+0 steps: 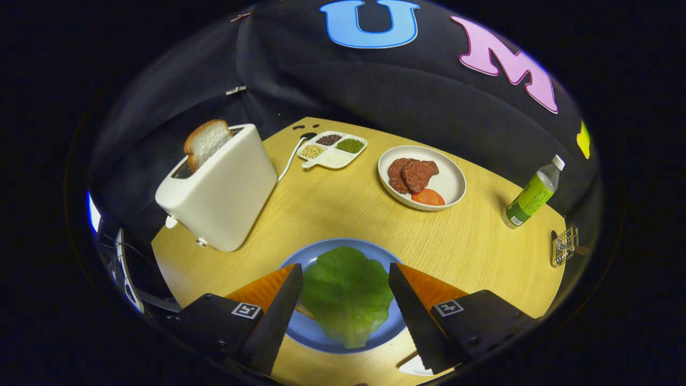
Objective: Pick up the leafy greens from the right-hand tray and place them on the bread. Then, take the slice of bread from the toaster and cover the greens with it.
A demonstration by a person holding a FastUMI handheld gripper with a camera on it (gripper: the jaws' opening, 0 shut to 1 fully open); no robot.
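Observation:
A green lettuce leaf [347,292] lies flat on a blue plate [316,333], covering the bread beneath it so that only a sliver of crust shows at the leaf's left edge. My gripper [345,273] hovers over the plate, open, its two fingers spread to either side of the leaf without touching it. Beyond the left finger stands a white toaster [222,190] with a slice of bread [206,142] sticking up out of its slot.
A white plate [450,185] with meat slices and a tomato slice sits beyond the right finger. A divided white dish [333,157] of beans stands at the table's back. A green-labelled bottle [532,195] and a small wire rack [565,245] are near the right edge.

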